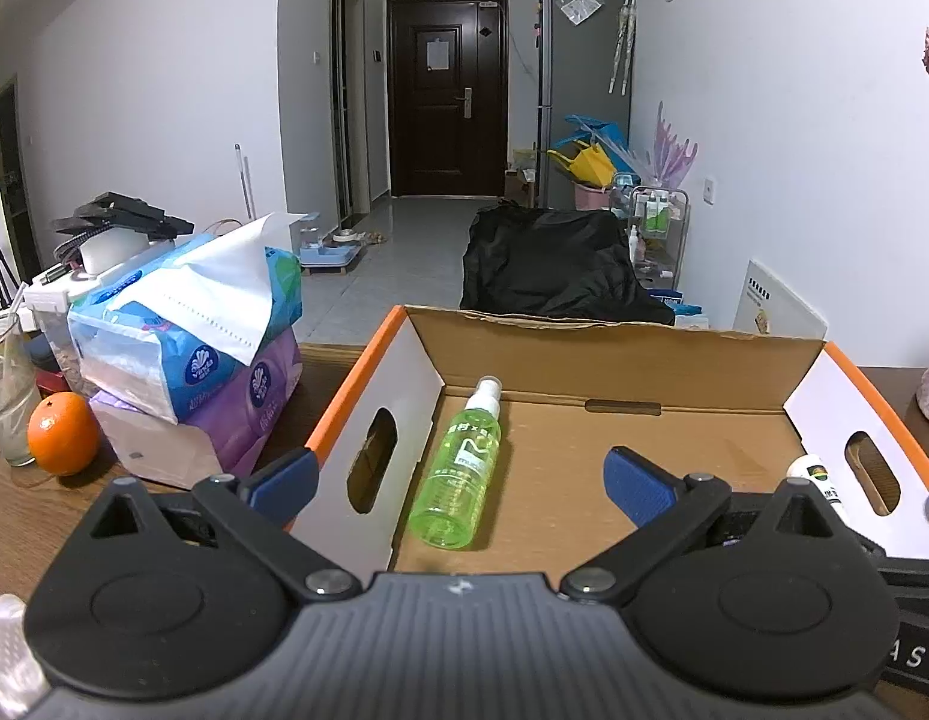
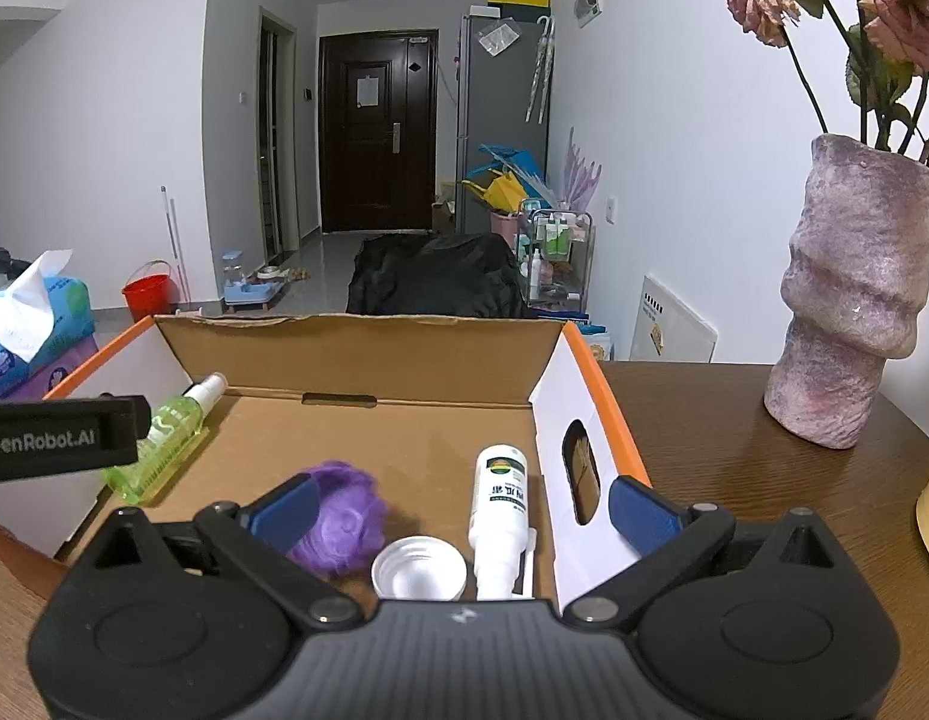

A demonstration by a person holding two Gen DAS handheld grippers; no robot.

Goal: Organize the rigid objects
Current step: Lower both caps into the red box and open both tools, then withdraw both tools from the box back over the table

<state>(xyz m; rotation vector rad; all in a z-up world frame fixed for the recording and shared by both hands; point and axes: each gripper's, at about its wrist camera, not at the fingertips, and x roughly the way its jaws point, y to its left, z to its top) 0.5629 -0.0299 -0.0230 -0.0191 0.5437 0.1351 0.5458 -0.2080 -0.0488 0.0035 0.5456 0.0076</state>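
Note:
An open cardboard box (image 1: 614, 360) with orange edges stands on the wooden table. A green spray bottle (image 1: 461, 468) lies flat along its left side. My left gripper (image 1: 461, 480) hovers over it, open, with the blue pads (image 1: 284, 477) wide apart and clear of the bottle. In the right wrist view the box (image 2: 368, 354) also holds a white bottle (image 2: 499, 498), a white cap (image 2: 417, 570) and a purple fluffy ball (image 2: 344, 522). My right gripper (image 2: 462, 513) stands open above these, with nothing touching its pads. The green bottle (image 2: 164, 438) shows at the left.
Stacked tissue packs (image 1: 188, 324), an orange (image 1: 62, 432) and a glass with a straw (image 1: 5, 396) crowd the table left of the box. A pink stone vase (image 2: 848, 300) with dried roses stands to the right. The other gripper's black housing (image 2: 62, 438) reaches in from the left.

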